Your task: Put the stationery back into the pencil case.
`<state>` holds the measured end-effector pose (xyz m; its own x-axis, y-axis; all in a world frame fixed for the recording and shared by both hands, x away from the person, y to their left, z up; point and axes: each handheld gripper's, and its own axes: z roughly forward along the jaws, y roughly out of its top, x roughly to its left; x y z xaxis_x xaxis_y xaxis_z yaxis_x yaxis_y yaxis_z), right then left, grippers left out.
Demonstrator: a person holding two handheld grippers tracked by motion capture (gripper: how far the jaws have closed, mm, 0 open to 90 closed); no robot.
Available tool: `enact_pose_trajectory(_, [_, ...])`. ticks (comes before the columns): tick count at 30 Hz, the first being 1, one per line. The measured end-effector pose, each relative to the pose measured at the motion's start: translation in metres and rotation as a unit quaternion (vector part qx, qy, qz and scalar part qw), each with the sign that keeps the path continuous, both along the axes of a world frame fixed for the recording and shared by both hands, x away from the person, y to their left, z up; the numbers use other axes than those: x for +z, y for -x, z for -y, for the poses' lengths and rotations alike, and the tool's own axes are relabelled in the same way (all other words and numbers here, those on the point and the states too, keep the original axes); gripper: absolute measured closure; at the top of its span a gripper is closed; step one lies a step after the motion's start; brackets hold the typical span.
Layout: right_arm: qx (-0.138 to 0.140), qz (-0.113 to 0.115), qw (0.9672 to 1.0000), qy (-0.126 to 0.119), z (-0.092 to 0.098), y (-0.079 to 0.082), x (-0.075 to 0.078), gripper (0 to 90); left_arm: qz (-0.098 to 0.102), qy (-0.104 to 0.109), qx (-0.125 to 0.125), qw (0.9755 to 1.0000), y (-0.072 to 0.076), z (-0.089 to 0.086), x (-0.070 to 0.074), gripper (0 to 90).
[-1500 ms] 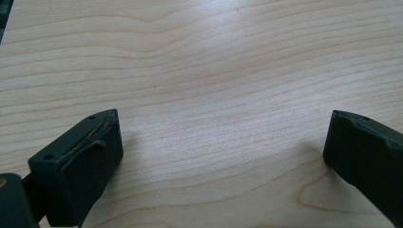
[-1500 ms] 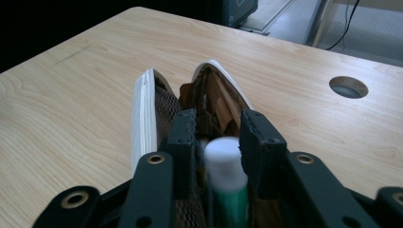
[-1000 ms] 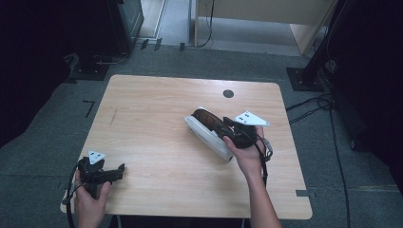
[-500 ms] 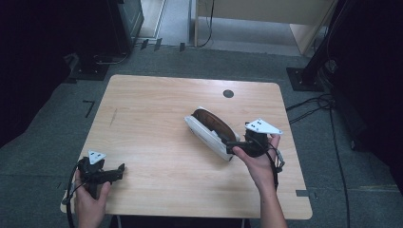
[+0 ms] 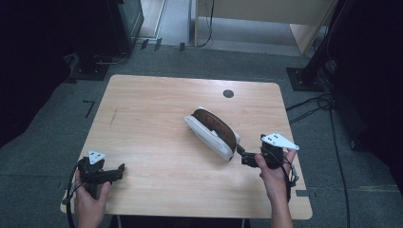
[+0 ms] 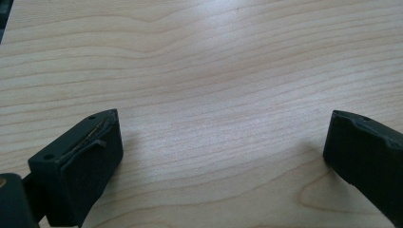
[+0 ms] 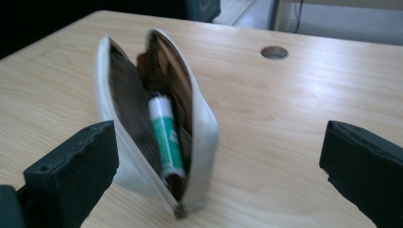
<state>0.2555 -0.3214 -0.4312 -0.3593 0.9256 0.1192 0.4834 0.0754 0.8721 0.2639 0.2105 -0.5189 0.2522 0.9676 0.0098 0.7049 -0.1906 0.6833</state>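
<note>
A white pouch (image 5: 211,133) with a brown lining lies unzipped on the wooden table (image 5: 152,104), right of centre. In the right gripper view a green and white tube (image 7: 166,137) sits inside the pouch (image 7: 202,128). My right gripper (image 5: 242,156) is just off the pouch's near end and points at it. Its jaws have just been opening and now stand wide, with the pouch's tip low between them, untouched (image 7: 218,152). My left gripper (image 5: 119,171) rests at the table's front left, open over bare wood (image 6: 223,137).
A round cable hole (image 5: 228,93) lies in the table's far right part, behind the pouch. Grey carpet surrounds the table, with dark stands and cables (image 5: 323,102) on the floor to the right.
The right gripper has drawn back from the pouch's end, toward the right and the person, and its jaws have spread apart. The pouch and the left gripper stayed where they were.
</note>
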Motion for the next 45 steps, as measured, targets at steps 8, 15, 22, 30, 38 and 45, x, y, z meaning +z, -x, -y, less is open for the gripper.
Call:
enact_pose_trajectory(8, [-0.025,-0.020,0.9995,0.006,0.024,0.016,-0.024,0.0,0.000,0.000,0.000,1.0000,0.000,0.000,0.000,0.0])
enact_pose_trajectory(15, [-0.052,-0.040,0.9978,0.005,0.048,0.031,-0.044,0.0,0.000,0.000,0.000,1.0000,0.000,0.000,0.000,0.0])
enact_pose_trajectory(22, [-0.079,-0.064,0.9948,0.010,0.068,0.043,-0.066,0.0,0.000,0.000,0.000,1.0000,0.000,0.000,0.000,0.0])
enact_pose_trajectory(30, [-0.108,-0.097,0.9889,0.033,0.082,0.056,-0.093,0.0,0.000,0.001,0.000,1.0000,0.000,0.000,0.000,0.0])
enact_pose_trajectory(38, [-0.092,-0.122,0.9870,0.049,0.084,0.066,-0.095,0.0,0.000,0.001,0.000,1.0000,0.000,0.000,0.000,0.0])
enact_pose_trajectory(45, [-0.080,-0.124,0.9857,0.082,0.077,0.067,-0.096,0.0,0.000,0.001,0.000,1.0000,0.000,0.000,0.000,0.0])
